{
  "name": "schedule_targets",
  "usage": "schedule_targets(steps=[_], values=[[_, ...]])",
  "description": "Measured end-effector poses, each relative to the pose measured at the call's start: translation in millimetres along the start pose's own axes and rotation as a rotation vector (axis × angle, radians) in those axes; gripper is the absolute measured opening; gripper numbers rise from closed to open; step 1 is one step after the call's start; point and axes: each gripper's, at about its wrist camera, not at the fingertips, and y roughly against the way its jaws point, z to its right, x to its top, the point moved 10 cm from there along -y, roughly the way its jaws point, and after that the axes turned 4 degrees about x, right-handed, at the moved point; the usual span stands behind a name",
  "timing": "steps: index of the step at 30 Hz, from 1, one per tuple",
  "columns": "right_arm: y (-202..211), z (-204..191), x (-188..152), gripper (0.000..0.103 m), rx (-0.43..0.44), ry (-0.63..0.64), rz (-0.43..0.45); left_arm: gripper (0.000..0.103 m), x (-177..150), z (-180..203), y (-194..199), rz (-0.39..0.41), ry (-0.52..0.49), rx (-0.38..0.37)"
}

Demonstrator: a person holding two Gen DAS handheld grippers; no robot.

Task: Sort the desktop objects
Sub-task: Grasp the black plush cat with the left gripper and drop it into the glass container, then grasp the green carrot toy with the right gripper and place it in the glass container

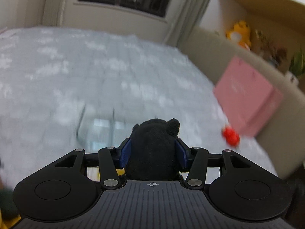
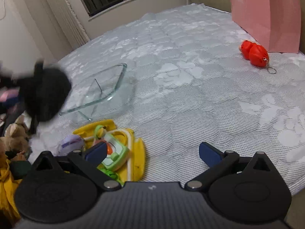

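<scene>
My left gripper (image 1: 152, 150) is shut on a black plush bear (image 1: 154, 148), held above a grey patterned mattress (image 1: 95, 72). In the right wrist view the same black plush (image 2: 44, 93) shows blurred at the left, beside a clear glass dish (image 2: 99, 91). The dish also shows faintly in the left wrist view (image 1: 99, 127), just past the bear. My right gripper (image 2: 152, 152) is open and empty, low over the mattress (image 2: 190, 95). A yellow pouch (image 2: 137, 156) with a green and white toy (image 2: 114, 156) lies by its left finger. A red keychain toy (image 2: 254, 54) lies far right.
A pink box (image 2: 266, 13) stands behind the red toy; it also shows in the left wrist view (image 1: 247, 95). A beige plush (image 2: 15, 135) and yellow cloth (image 2: 7, 181) lie at the left edge. A purple round object (image 2: 70, 145) sits by the pouch. A shelf holds a yellow plush (image 1: 239, 32).
</scene>
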Motion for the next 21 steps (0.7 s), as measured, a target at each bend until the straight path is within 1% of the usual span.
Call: schedule_targets(steps=[1, 3, 5, 7, 10, 11, 12, 13, 14, 16, 17, 18, 20, 21], values=[[-1.0, -2.0, 0.9, 0.103, 0.004, 0.008, -0.001, 0.055, 12.5, -0.7, -10.4, 0.004, 0.017, -0.016], [-3.9, -5.8, 2.3, 0.103, 0.001, 0.031, -0.004, 0.056, 29.6, -5.0, -38.2, -0.015, 0.066, -0.051], [-7.7, -8.3, 4.2, 0.103, -0.015, 0.058, -0.005, 0.056, 35.8, -11.5, -71.9, -0.061, 0.109, -0.078], [-11.1, -9.6, 6.6, 0.103, -0.032, 0.08, -0.004, 0.056, 34.8, -16.7, -102.2, -0.108, 0.131, -0.085], [-15.0, -8.4, 10.8, 0.103, -0.048, 0.089, -0.004, 0.055, 23.5, -27.5, -136.5, -0.165, 0.133, -0.038], [-16.4, -7.8, 11.5, 0.103, -0.047, 0.088, -0.006, 0.057, 19.0, -32.1, -145.1, -0.181, 0.133, -0.017], [-18.1, -7.4, 11.8, 0.103, -0.046, 0.087, -0.011, 0.062, 15.3, -36.2, -150.1, -0.197, 0.137, -0.008], [-19.5, -6.8, 11.9, 0.103, -0.046, 0.087, -0.015, 0.065, 11.7, -40.3, -154.5, -0.212, 0.142, 0.001], [-21.1, -6.6, 12.0, 0.103, -0.045, 0.087, -0.018, 0.07, 9.5, -43.7, -154.1, -0.218, 0.153, -0.004], [-24.3, -7.4, 12.0, 0.103, -0.037, 0.09, -0.025, 0.079, 11.2, -47.9, -140.6, -0.191, 0.18, -0.027], [-25.3, -8.5, 12.1, 0.103, -0.033, 0.095, -0.025, 0.089, 12.4, -48.8, -127.7, -0.16, 0.175, -0.025], [-25.9, -10.2, 12.3, 0.102, -0.029, 0.106, -0.021, 0.096, 13.6, -49.7, -114.0, -0.127, 0.168, -0.021], [-26.5, -13.7, 12.9, 0.095, -0.034, 0.131, -0.008, 0.096, 9.7, -52.3, -89.4, -0.088, 0.089, 0.079], [-28.3, -15.8, 13.1, 0.09, -0.038, 0.141, -0.01, 0.096, 4.6, -51.8, -80.3, -0.082, 0.041, 0.13]])
